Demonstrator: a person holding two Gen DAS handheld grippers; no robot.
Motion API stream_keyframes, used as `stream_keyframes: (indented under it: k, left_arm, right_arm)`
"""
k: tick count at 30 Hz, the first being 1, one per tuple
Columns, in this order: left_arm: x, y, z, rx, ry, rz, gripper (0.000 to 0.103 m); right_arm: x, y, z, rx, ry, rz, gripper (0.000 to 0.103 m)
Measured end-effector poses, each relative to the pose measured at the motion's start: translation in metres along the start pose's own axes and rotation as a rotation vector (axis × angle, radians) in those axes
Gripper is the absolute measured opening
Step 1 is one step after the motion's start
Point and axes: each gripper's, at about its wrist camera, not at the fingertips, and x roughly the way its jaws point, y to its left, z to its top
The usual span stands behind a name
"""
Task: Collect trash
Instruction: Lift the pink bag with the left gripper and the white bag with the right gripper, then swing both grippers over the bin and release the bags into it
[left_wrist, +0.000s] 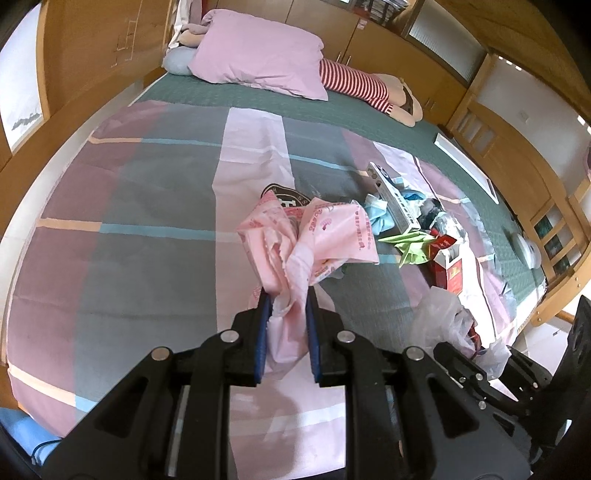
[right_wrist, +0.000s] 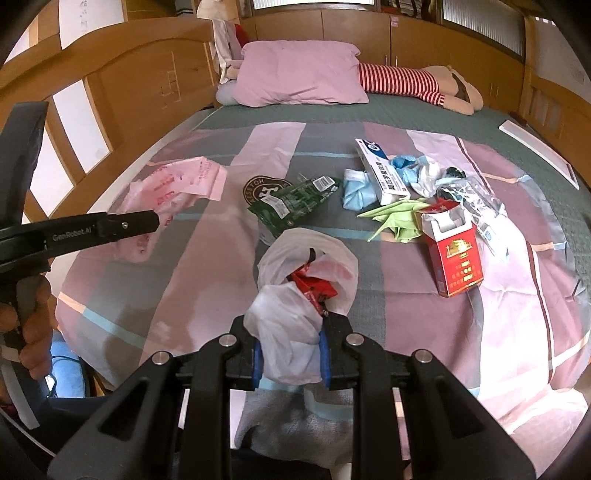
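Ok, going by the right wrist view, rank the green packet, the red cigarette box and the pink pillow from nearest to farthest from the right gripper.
1. green packet, just ahead, slightly left.
2. red cigarette box, off to the right; close to call with the packet.
3. pink pillow, far end of the bed.

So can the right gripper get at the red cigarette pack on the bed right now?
Probably not yet: the right gripper is shut on a white plastic bag. The way to the red cigarette pack looks free, but it must let go of the bag first.

Thin plastic bag (left_wrist: 310, 236); cloth bedspread (left_wrist: 147, 184)
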Motion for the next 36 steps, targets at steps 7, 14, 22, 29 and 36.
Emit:
stream_keyframes:
  k: [7, 14, 22, 29, 36]
  left_arm:
    - [-0.005, 0.0, 0.0, 0.006, -0.027, 0.018, 0.019]
    - [-0.008, -0.004, -0.001, 0.03, -0.039, 0.034, 0.019]
    - [-0.011, -0.009, 0.0, 0.057, -0.052, 0.034, 0.019]
    - [-0.011, -0.012, -0.001, 0.086, -0.056, 0.049, 0.019]
    - [-0.023, -0.03, -0.001, 0.155, -0.106, 0.027, 0.019]
  right_arm:
    - [-0.006, 0.003, -0.001, -0.009, -0.015, 0.003, 0.024]
    - [-0.003, 0.004, -0.004, -0.009, -0.003, 0.014, 0.024]
    - [-0.005, 0.002, -0.004, -0.005, -0.012, 0.012, 0.024]
    - [-0.007, -0.001, -0.006, 0.007, -0.007, 0.018, 0.024]
    - [-0.04, -0.014, -0.008, 0.03, -0.059, 0.016, 0.024]
